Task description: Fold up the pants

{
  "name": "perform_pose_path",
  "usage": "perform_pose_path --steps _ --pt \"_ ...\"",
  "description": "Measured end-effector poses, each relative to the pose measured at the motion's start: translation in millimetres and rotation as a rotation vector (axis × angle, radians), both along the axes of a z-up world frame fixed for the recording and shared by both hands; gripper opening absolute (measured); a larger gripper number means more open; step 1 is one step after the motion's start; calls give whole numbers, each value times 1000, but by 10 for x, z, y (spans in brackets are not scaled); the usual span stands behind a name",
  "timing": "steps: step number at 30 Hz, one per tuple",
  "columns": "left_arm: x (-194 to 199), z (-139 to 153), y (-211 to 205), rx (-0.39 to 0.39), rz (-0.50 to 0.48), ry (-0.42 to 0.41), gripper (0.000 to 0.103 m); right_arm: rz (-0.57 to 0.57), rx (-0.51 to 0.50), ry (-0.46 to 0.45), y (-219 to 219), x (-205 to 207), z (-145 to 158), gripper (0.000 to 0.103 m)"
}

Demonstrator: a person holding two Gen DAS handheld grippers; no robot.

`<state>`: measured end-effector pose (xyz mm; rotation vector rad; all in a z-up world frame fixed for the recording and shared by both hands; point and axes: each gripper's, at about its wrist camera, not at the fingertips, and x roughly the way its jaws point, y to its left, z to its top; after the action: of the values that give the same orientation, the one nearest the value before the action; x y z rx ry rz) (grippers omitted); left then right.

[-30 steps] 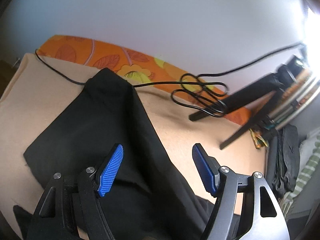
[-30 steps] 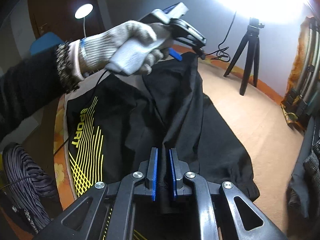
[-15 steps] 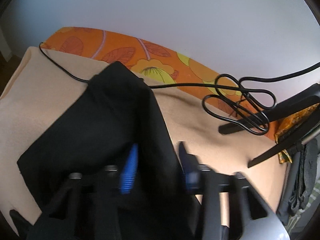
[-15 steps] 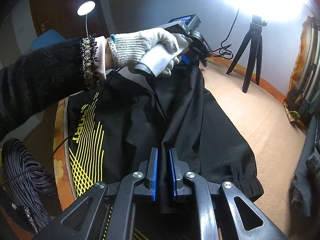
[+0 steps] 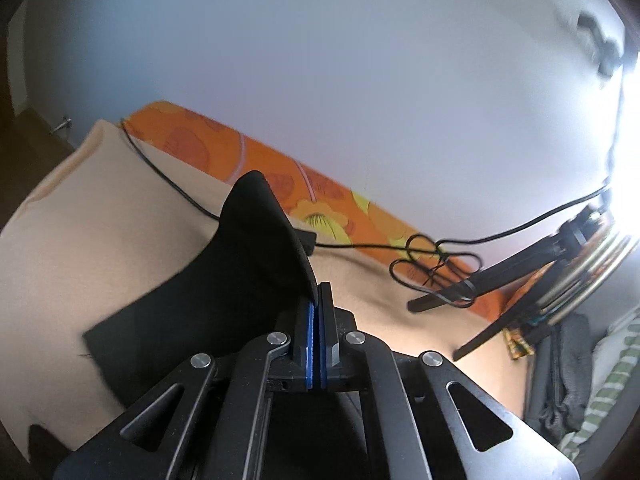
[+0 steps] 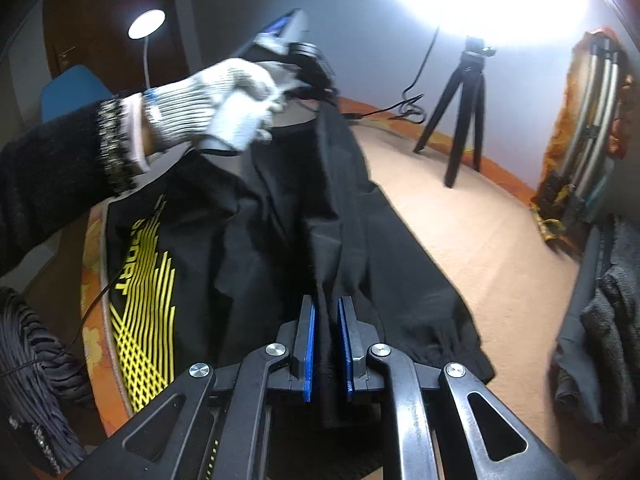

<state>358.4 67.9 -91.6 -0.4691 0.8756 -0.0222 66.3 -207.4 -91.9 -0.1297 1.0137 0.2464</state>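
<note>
Black pants (image 6: 280, 232) with a yellow SPORT print lie on the beige bed cover (image 6: 472, 232). My left gripper (image 5: 317, 300) is shut on the far end of the pants (image 5: 224, 280) and lifts a fold of the cloth. In the right wrist view it (image 6: 316, 76) sits in a white-gloved hand at the far end. My right gripper (image 6: 327, 320) is shut on a ridge of the pants' cloth at the near end. The cloth runs taut between both grippers.
A black tripod (image 6: 464, 108) stands on the bed to the right, with a looped black cable (image 5: 432, 260) near it. An orange flowered sheet (image 5: 312, 196) edges the bed along the wall. Dark clothes (image 6: 600, 320) are piled at the right. A lamp (image 6: 146, 26) shines at the back left.
My left gripper went from open above the pants to shut on the cloth and has raised it. My right gripper has kept its hold.
</note>
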Motion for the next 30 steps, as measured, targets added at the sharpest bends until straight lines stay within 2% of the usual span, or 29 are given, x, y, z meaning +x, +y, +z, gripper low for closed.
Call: perform_pose_path --steps 8,12,17,20,21,22,23,30 --pt "-573 269 393 -32 47 -82 0 2 -83 -52 118 -126 230 7" --pt "-827 362 452 20 56 -106 0 25 -113 -69 254 -248 374 5" --pt "-1112 337 607 31 62 -96 0 63 -146 -73 440 -401 454 1" --pt "-1212 280 665 19 79 -82 0 105 -128 -35 497 -437 316 3" --pt "-1218 259 680 13 84 -76 0 121 -100 5 502 -428 217 13" --pt "-1228 251 684 13 88 -72 0 118 -81 30 503 -425 149 28" --pt "-1239 236 682 14 91 -70 0 116 -53 59 504 -417 47 33" --pt "-1222 222 684 10 91 -68 0 142 -103 138 538 -358 -400 34"
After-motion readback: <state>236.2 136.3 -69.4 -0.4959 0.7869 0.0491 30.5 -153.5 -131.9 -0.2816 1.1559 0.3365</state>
